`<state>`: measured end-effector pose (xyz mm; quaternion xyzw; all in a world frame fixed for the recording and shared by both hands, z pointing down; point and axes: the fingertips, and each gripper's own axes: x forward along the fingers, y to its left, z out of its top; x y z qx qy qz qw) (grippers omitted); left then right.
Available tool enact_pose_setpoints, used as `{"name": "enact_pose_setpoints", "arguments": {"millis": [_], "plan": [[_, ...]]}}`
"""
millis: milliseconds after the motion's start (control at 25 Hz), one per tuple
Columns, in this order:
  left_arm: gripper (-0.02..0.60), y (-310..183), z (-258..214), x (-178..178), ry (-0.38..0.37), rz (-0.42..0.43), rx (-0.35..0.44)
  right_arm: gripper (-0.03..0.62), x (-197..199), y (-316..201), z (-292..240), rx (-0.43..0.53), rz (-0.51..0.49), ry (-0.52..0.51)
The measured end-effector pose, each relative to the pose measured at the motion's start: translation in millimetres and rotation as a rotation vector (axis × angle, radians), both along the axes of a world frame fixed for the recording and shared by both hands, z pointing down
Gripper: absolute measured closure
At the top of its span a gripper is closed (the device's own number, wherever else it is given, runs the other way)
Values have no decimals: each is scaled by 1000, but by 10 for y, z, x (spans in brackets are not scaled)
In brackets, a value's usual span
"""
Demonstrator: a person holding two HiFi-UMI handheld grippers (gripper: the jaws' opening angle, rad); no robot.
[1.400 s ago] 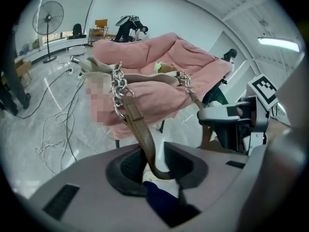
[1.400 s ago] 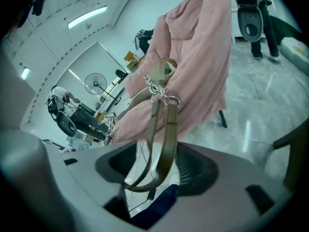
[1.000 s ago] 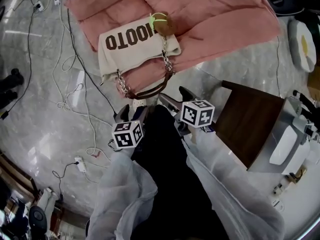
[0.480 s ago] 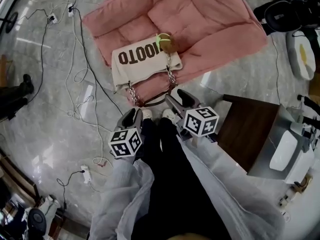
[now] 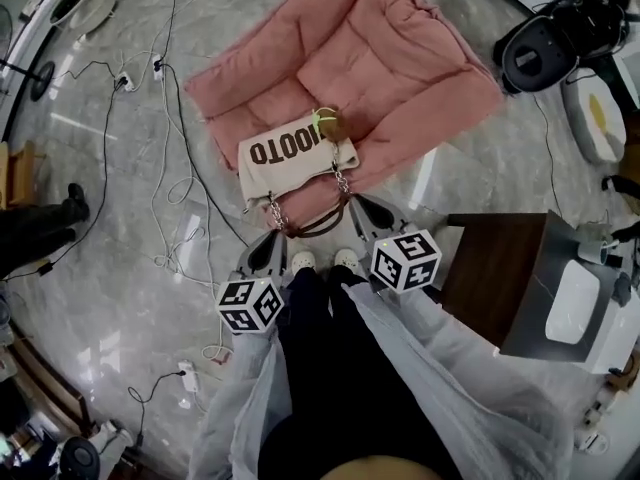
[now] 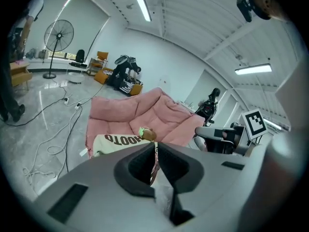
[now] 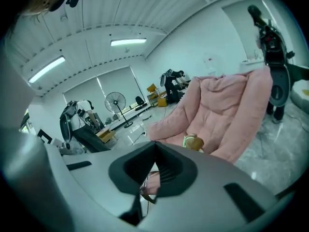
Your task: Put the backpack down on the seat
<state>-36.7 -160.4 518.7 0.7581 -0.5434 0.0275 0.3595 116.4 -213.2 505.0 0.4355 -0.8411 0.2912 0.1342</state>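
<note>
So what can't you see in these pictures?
- Inside the bag: no view looks in.
- The strap, left gripper view: behind the left tool, jaws just closed, empty.
- Most of the bag, right gripper view: behind the right tool, also just closed, empty.
- The table's right side, head view: hidden by a grey machine.

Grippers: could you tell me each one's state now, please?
Left gripper: jaws just closed, shut, holding nothing.
Right gripper: jaws just closed, shut, holding nothing.
</note>
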Motion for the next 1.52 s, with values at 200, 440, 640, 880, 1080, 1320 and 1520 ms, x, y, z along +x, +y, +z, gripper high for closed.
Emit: {"name": "enact_pose_setpoints", "arguments": {"millis": [200, 440, 640, 880, 1080, 1320, 1520], "plan": [[551, -44, -371, -108, -24, 2, 75, 588, 73, -15, -316, 53, -3, 7], [554, -121, -783, -371, -44, -34, 174, 588, 213, -80, -665, 131, 16, 44], [554, -192, -971, -503, -86, -49, 226, 586, 329, -154, -794, 160, 26, 81], [554, -211, -962, -450, -79, -57, 221, 586, 370, -185, -796, 148, 22, 77], [554, -120, -894, -382, -48, -66, 201, 586, 404, -122, -694, 116, 19, 74], [555, -49, -803, -349, -62, -57, 172, 586, 405, -73, -591, 85, 22, 63], [554, -32, -784, -302, -78, -39, 167, 586, 406, -59, -568, 79, 22, 59]]}}
